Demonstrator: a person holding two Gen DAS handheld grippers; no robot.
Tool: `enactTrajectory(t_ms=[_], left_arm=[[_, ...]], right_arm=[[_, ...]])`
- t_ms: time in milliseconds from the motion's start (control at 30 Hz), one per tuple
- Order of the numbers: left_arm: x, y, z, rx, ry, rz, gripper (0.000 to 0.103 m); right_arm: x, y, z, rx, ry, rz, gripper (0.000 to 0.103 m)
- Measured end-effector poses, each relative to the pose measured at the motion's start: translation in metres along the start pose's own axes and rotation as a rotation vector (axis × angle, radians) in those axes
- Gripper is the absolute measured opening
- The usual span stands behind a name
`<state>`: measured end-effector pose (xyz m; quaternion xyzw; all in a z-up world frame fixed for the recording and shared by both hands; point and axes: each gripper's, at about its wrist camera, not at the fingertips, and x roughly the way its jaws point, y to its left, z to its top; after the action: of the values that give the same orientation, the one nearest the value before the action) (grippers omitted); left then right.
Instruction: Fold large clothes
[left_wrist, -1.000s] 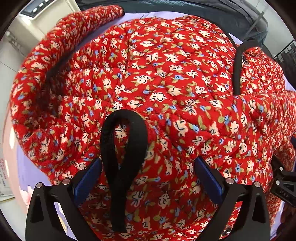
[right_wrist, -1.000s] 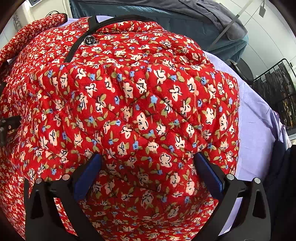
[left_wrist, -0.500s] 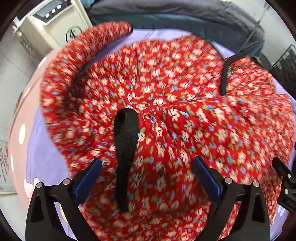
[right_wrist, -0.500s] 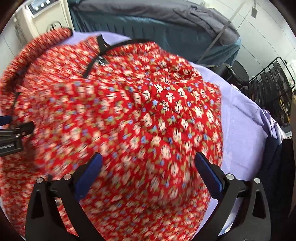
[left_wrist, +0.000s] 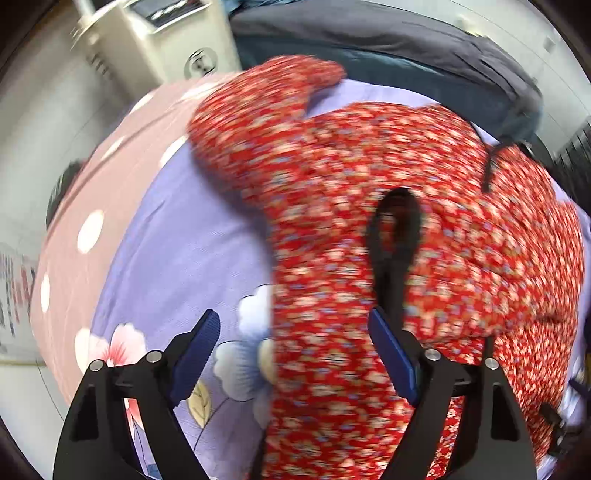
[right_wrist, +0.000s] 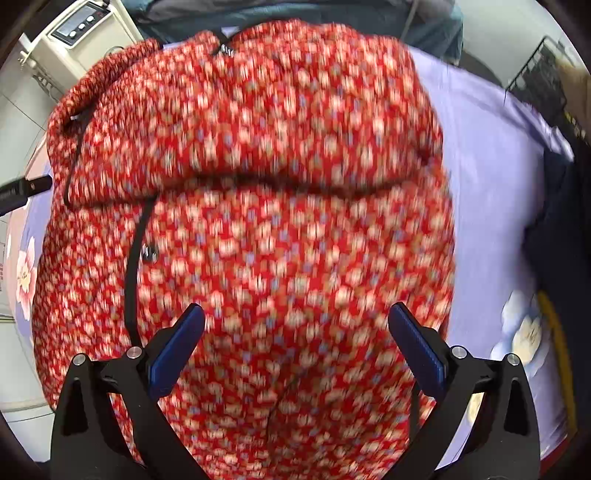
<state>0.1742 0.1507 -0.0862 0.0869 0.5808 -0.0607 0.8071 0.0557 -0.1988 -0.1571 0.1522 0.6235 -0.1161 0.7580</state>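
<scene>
A red quilted jacket with a small flower print (left_wrist: 369, 229) lies folded on a lavender bed sheet (left_wrist: 177, 258). It has black trim and a black hanging loop (left_wrist: 397, 236). One sleeve (left_wrist: 266, 96) reaches toward the far left. My left gripper (left_wrist: 295, 350) is open above the jacket's left edge, holding nothing. In the right wrist view the jacket (right_wrist: 258, 221) fills the frame, its upper part folded over the lower. My right gripper (right_wrist: 295, 347) is open above it and empty. Both views are motion-blurred.
A white appliance with a control panel (left_wrist: 162, 40) stands at the far left. Dark grey and teal bedding (left_wrist: 388, 48) lies behind the jacket. A dark garment (right_wrist: 561, 236) lies at the right. A black wire rack (right_wrist: 543, 77) stands at the far right.
Both grippers have let go of the jacket and pulled back. The lifted part has dropped onto the lower part. The left gripper has shifted left, so bare sheet now shows.
</scene>
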Motion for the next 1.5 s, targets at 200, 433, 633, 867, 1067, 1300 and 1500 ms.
enactTrajectory(t_ms=[200,433,633,867,1067,1300,1500], left_arm=[[-0.004,0.019,0.016,-0.032,-0.035,0.035,0.078],[0.014,-0.007,0.086,0.137,-0.114,0.197,0.079],[0.043,-0.048,0.148,0.335,-0.127,0.32,0.079],[0.108,-0.055,0.199,0.305,0.049,0.365,0.07],[0.117,-0.049,0.184,0.348,0.034,0.4,0.033],[0.069,-0.011,0.188,0.14,-0.048,0.214,0.018],[0.005,0.004,0.169,0.059,-0.174,-0.051,0.017]], right_arm=[[0.007,0.007,-0.005,-0.019,0.031,0.012,0.098],[0.028,0.018,-0.017,-0.034,0.1,0.014,0.098],[0.015,0.005,-0.02,0.01,0.067,0.014,0.098],[0.004,-0.008,-0.002,0.049,0.046,0.028,0.098],[0.002,-0.01,0.001,0.037,0.045,0.03,0.098],[0.005,0.013,0.003,0.011,0.04,0.044,0.098],[0.004,0.03,0.013,0.01,0.018,0.063,0.098]])
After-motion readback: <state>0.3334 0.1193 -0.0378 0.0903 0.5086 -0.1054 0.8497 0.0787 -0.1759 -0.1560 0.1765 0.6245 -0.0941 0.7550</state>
